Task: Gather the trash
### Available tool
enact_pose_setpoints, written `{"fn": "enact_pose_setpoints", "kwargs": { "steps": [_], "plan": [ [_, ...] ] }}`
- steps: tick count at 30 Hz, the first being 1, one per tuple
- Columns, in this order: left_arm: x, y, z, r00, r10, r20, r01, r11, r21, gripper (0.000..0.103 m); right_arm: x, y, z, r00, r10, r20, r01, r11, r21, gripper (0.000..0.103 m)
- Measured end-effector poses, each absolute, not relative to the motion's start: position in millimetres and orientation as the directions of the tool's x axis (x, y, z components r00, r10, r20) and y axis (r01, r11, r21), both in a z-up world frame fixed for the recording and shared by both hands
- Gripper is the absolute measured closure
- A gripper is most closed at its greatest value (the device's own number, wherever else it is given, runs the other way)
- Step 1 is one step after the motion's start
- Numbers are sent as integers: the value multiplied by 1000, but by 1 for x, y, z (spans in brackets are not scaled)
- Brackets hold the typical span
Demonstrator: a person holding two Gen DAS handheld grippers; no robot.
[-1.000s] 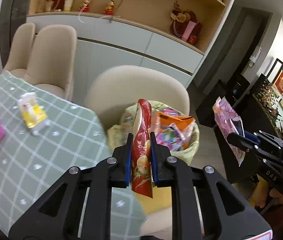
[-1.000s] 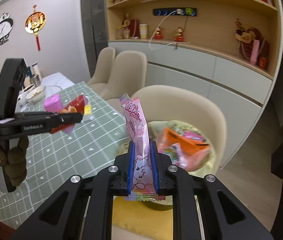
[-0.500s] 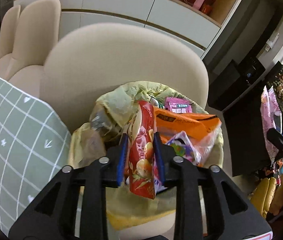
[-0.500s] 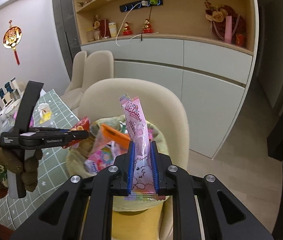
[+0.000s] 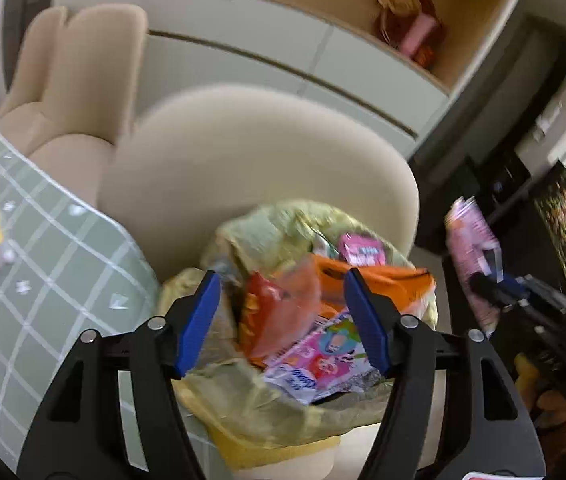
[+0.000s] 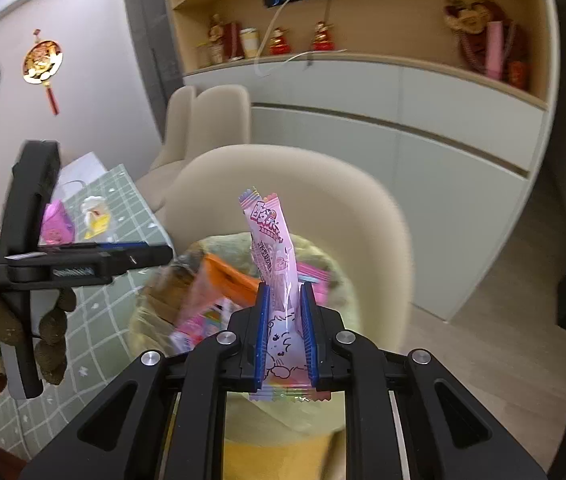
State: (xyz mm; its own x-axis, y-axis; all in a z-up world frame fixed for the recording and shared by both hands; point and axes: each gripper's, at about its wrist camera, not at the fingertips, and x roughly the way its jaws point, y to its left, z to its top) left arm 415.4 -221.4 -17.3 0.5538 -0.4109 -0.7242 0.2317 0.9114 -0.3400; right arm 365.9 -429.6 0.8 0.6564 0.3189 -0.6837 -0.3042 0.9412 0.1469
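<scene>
The left gripper (image 5: pixel 283 312), jaws opening, hangs over the trash bag (image 5: pixel 267 412) (red wrapper (image 5: pixel 259 312) lies free inside)

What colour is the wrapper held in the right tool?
Pale pink wrapper, with a white cartoon animal; clearest in the right wrist view.

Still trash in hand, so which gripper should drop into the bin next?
Right. The right gripper grips the pink candy wrapper above the yellow-lined trash bin; the left gripper is opening, nothing between its pads.
</scene>
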Motion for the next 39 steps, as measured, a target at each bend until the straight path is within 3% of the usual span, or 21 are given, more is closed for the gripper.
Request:
{"fn": "enact_pose_setpoints", "kwargs": {
  "steps": [8,14,23,25,28,32,39],
  "plan": [
    [362,-165,0,646,-278,-711,87,952,-292,42,404,-355,-35,508,487,-710,-441,856,271,87],
    [323,-133,-2,648,-226,-728,-10,953,-304,41,430,-344,-85,395,404,-825,-379,890,254,87],
    [281,-112,-7,644,-165,-747,-101,949,-297,42,433,-345,-97,320,306,-896,-368,912,180,86],
    [273,-106,-7,647,-152,-747,-113,950,-292,42,430,-337,-96,329,288,-899,-378,913,154,82],
    [264,-98,-6,649,-139,-748,-115,954,-277,41,419,-334,-90,348,280,-895,-383,914,136,66],
    [248,-88,-4,656,-127,-744,-100,962,-253,34,398,-340,-75,415,274,-867,-344,930,129,52],
    [215,-69,9,674,-111,-731,-42,981,-188,22,337,-349,-29,570,295,-767,-247,952,182,52]
  ]
}}
